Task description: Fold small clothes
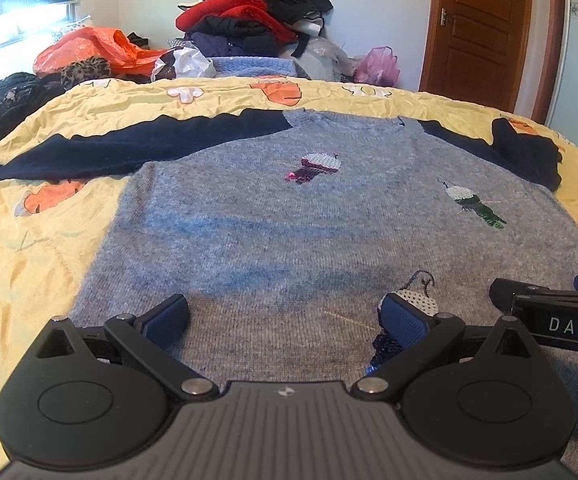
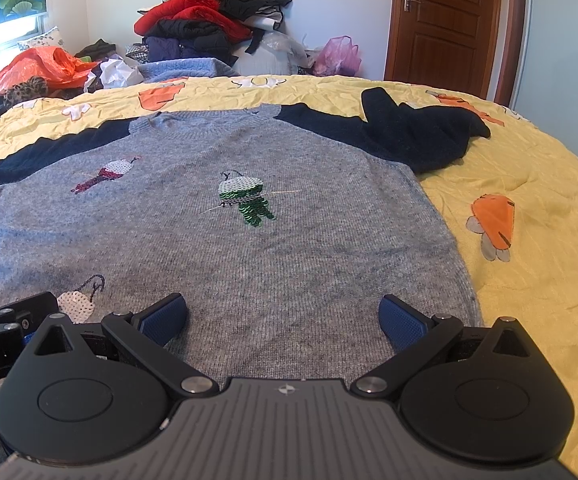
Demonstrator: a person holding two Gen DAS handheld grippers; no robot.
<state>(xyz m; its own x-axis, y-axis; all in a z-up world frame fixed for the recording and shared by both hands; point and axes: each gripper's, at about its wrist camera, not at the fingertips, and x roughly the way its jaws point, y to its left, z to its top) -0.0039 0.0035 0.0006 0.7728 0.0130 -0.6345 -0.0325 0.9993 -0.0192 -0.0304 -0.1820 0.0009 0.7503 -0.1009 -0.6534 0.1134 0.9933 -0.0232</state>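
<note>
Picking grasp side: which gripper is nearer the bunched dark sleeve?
Right. The right gripper is over the sweater's hem on the bunched sleeve's side; the left gripper sits farther across.

Hidden and cut-off parts at the sweater's near edge

From my left wrist view, the sweater (image 1: 289, 232) lost its hem behind the left claw (image 1: 285, 318), whose right pad covered part of the lowest sequin bird (image 1: 419, 300); the right claw (image 1: 549, 312) ran off the frame's right side, so I saw only part of it. In the right wrist view the left sleeve (image 2: 29, 156) was cut by the left border, and the clothes pile (image 2: 217, 20) was too tangled for me to separate items.
</note>
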